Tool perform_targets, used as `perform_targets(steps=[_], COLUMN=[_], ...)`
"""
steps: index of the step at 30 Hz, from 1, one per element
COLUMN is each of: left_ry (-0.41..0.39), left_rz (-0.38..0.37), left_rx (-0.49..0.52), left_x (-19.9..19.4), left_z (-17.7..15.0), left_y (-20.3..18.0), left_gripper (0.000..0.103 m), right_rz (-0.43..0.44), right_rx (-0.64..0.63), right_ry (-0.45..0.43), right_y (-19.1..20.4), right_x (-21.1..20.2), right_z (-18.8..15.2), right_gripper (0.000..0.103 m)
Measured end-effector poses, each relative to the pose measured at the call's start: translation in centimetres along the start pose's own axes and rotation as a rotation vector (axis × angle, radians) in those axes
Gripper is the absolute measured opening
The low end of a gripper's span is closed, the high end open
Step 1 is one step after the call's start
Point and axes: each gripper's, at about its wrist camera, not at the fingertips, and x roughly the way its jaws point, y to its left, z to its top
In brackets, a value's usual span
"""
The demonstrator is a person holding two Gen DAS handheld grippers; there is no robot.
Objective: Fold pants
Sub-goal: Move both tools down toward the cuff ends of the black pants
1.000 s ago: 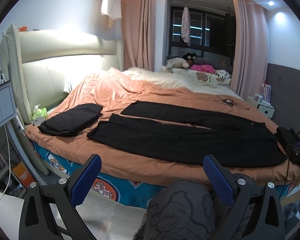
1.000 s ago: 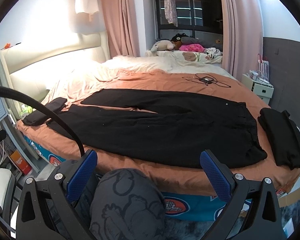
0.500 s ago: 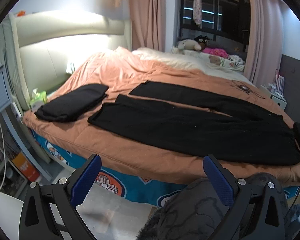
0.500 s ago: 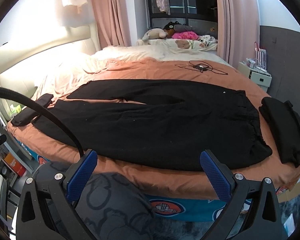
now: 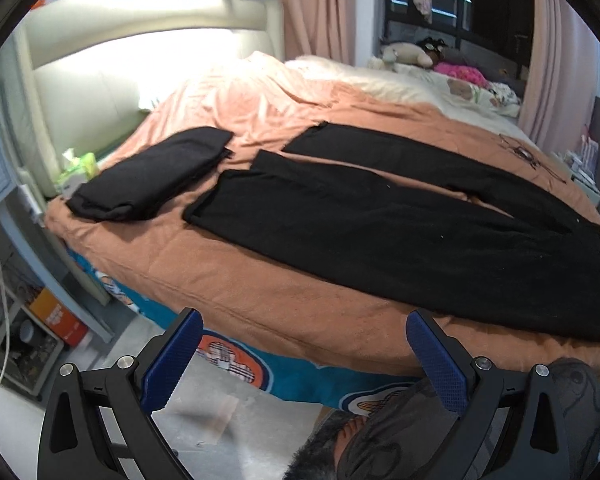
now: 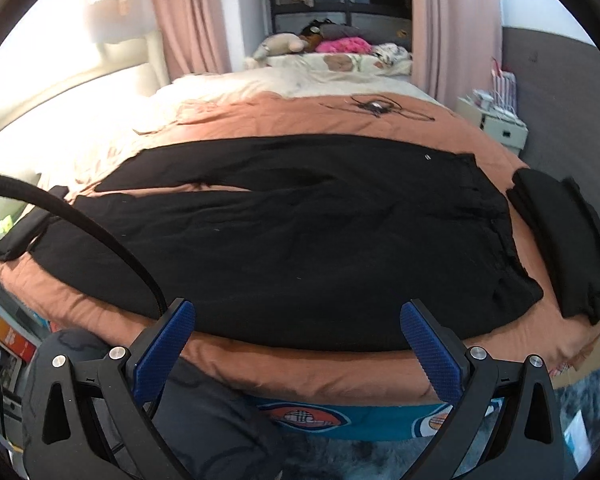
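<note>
Black pants (image 5: 400, 220) lie spread flat on the orange bedspread (image 5: 260, 272), legs pointing left and waistband to the right (image 6: 496, 232). My left gripper (image 5: 304, 360) hovers open off the near bed edge, below the nearer leg. In the right wrist view the pants (image 6: 300, 240) fill the middle, and my right gripper (image 6: 300, 348) stands open just short of their near edge. Neither gripper touches the cloth.
A folded black garment (image 5: 148, 176) lies left of the leg cuffs; another (image 6: 560, 236) lies right of the waistband. A black cable (image 6: 100, 240) arcs across the right wrist view. A tangle of cord (image 6: 376, 108) rests farther back. Shelving (image 5: 4, 280) stands at the left.
Both grippers have moved forward and lower toward the bed, so the pants loom larger. The left view has swung toward the leg ends. Both stay open.
</note>
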Motion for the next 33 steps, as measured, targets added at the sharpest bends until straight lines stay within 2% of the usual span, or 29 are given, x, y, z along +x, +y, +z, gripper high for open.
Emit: perform_targets(steps=[5, 12, 16, 24, 33], left_ry=[0.039, 0.128, 0.127, 0.107, 0.146], left_rz=[0.003, -0.032, -0.035, -0.063, -0.05], left_rx=[0.042, 0.018, 0.016, -0.07, -0.086], left_x=[2.3, 6.6, 8.0, 10.3, 13.0], left_z=[1.0, 1.9, 2.1, 3.8, 4.8], left_y=[-0.9, -1.0, -0.5, 2.5, 4.0], left_gripper=[0.103, 0.103, 0.103, 0.103, 0.091], right_rz=[-0.014, -0.052, -0.048, -0.064, -0.098], right_rx=[0.074, 0.166, 0.215, 0.3, 0.453], right_ry=[0.05, 0.076, 0.092, 0.112, 0.067], right_y=[-1.0, -2.4, -3.2, -6.1, -10.8], right_x=[1.2, 1.9, 1.9, 2.2, 1.6], right_z=[0.2, 0.4, 0.1, -1.1, -2.3], right_gripper=[0.103, 0.103, 0.103, 0.103, 0.103])
